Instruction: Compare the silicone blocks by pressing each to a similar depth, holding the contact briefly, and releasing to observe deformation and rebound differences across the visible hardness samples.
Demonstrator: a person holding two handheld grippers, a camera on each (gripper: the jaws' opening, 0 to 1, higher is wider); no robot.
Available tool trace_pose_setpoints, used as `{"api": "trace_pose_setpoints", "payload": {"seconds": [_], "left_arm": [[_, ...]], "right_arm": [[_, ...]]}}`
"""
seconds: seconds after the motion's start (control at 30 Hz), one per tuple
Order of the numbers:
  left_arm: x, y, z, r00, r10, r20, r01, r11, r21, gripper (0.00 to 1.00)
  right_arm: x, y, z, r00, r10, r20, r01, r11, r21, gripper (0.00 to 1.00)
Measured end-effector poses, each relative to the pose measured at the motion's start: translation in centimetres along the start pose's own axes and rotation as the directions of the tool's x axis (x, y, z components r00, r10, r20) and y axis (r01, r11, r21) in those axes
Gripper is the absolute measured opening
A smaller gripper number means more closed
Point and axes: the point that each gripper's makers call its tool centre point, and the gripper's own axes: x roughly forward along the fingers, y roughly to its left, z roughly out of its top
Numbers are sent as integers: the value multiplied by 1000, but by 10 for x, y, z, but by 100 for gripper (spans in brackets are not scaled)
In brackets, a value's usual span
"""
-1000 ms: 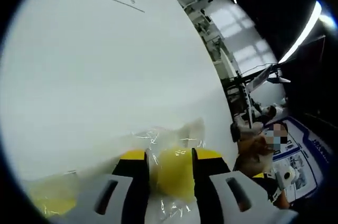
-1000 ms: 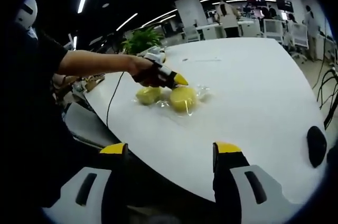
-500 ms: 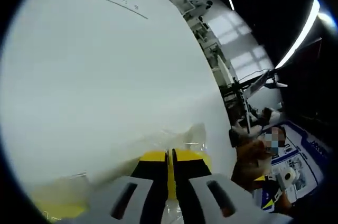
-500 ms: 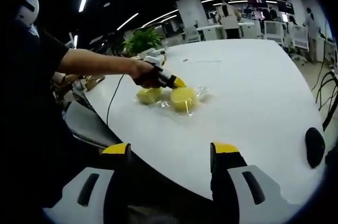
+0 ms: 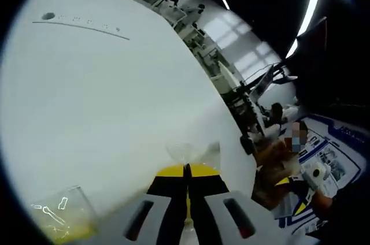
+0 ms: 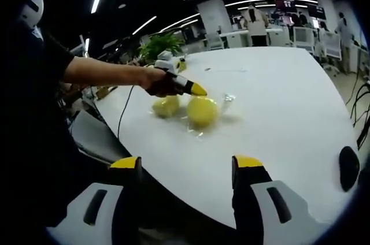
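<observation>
Two yellow silicone blocks in clear plastic wrap are on the white table [image 6: 277, 100]. In the right gripper view the bigger block [image 6: 202, 111] hangs just off the table below the left gripper [image 6: 196, 89], which is shut on its wrap; a shadow lies beneath it. The smaller block [image 6: 165, 106] rests on the table beside it. In the left gripper view the left gripper [image 5: 187, 169] has its jaws pressed together, with clear wrap [image 5: 193, 152] sticking out past the tips, and the second block [image 5: 58, 227] sits at lower left. My right gripper [image 6: 187, 162] stands open, well short of the blocks near the table's front edge.
A person's arm [image 6: 104, 70] reaches in from the left holding the left gripper, with a cable [image 6: 122, 115] trailing off the table. A black object [image 6: 347, 167] lies at the table's right edge. A plant [image 6: 159, 43], chairs and people stand beyond the far side.
The left gripper's jaws closed from around the bigger block onto its wrap, then rose, lifting the block slightly. The right gripper has barely moved.
</observation>
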Motion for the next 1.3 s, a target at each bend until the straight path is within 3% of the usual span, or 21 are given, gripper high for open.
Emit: {"api": "trace_pose_setpoints", "payload": {"seconds": [0.5,0.8,1.03,1.3], "left_arm": [[-33,-15,11,994,-92,54,86,992,94,0],[-55,-26,7,993,-107,53,95,977,188,0],[-73,-41,0,991,-124,45,106,953,283,0],[-95,-52,-5,990,-122,69,94,943,318,0]], "right_arm": [[29,14,14,998,69,0,-69,997,-35,57],[40,21,17,995,103,-14,-103,994,-46,55],[47,28,21,993,119,-8,-120,991,-64,54],[54,32,25,991,134,-5,-134,986,-102,54]]}}
